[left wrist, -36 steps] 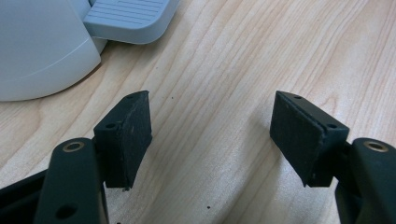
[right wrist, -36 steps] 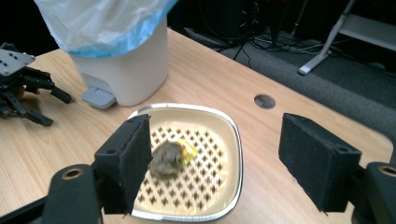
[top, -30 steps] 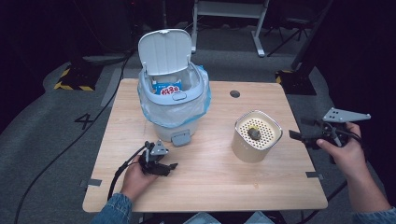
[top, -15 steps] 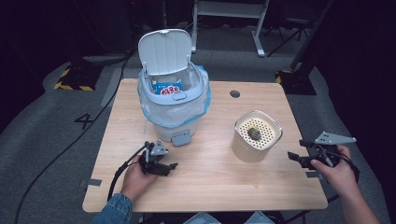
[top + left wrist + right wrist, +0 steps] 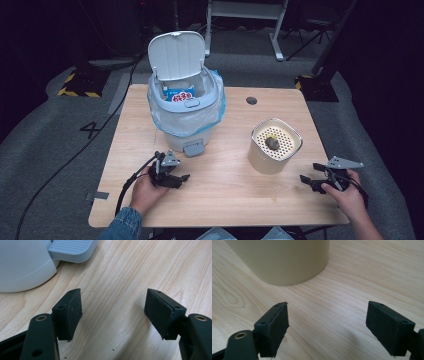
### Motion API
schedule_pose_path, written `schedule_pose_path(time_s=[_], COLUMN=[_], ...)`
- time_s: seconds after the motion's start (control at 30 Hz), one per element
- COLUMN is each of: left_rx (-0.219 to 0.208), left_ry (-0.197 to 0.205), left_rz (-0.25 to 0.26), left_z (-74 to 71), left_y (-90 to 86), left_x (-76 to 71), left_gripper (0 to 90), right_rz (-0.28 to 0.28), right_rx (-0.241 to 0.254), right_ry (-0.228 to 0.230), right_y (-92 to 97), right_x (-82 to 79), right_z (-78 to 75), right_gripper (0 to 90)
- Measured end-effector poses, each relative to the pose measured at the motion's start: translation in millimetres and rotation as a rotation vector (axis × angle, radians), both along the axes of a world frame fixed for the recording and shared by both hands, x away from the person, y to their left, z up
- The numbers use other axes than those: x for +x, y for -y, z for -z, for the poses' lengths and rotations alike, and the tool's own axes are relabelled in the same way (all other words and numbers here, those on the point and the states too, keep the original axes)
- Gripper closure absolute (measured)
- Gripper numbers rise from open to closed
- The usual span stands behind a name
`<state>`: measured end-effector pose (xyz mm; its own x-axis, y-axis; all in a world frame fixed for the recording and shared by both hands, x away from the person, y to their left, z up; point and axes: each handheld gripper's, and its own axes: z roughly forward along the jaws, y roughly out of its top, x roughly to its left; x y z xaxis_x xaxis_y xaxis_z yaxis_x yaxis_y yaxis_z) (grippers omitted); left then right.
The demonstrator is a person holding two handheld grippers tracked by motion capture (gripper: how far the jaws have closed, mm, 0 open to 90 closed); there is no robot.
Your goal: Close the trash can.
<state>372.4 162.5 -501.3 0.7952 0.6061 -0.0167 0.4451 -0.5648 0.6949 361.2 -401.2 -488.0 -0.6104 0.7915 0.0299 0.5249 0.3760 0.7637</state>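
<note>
A grey pedal bin (image 5: 187, 107) with its lid up and a blue liner stands at the table's back left; a red-and-white packet (image 5: 178, 95) lies inside. Its pedal (image 5: 71, 248) and base (image 5: 22, 265) sit just ahead of my left gripper (image 5: 184, 177), which rests open and empty on the wood (image 5: 113, 305). A cream canister (image 5: 274, 145) with a perforated top carries a dark lump (image 5: 272, 143). Low at the right table edge, my right gripper (image 5: 306, 180) faces the canister's base (image 5: 284, 260); its jaws have just been opening, nothing between them (image 5: 327, 325).
The wooden table (image 5: 225, 200) has a round cable hole (image 5: 251, 100) at the back right. A black cable (image 5: 127, 182) trails from the left gripper off the front edge. Dark floor, a metal stand (image 5: 245, 10) and hazard tape lie beyond the table.
The right hand has dropped from beside the table down to the tabletop near the canister, and its jaws stand wider. The left hand has stayed put.
</note>
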Motion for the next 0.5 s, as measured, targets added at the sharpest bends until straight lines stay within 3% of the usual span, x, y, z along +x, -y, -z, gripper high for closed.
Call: schedule_pose_path(time_s=[0.1,0.27,0.5], left_rx=[0.018,0.015,-0.081], left_ry=[-0.005,0.0,0.011], left_rz=[-0.003,0.001,0.012], left_z=[-2.3,-6.9,-27.9], left_y=[-2.0,-3.2,-12.5], left_x=[-0.1,-1.8,-9.5], left_gripper=[36.1,37.4,36.1], right_rz=[0.0,-0.022,0.014], right_rx=[-0.003,-0.056,-0.051], right_ry=[0.011,-0.001,-0.012], right_y=[-1.4,-4.1,-5.6], right_x=[0.3,1.5,1.0], right_z=[9.6,15.6,15.9], right_gripper=[18.3,17.2,15.4])
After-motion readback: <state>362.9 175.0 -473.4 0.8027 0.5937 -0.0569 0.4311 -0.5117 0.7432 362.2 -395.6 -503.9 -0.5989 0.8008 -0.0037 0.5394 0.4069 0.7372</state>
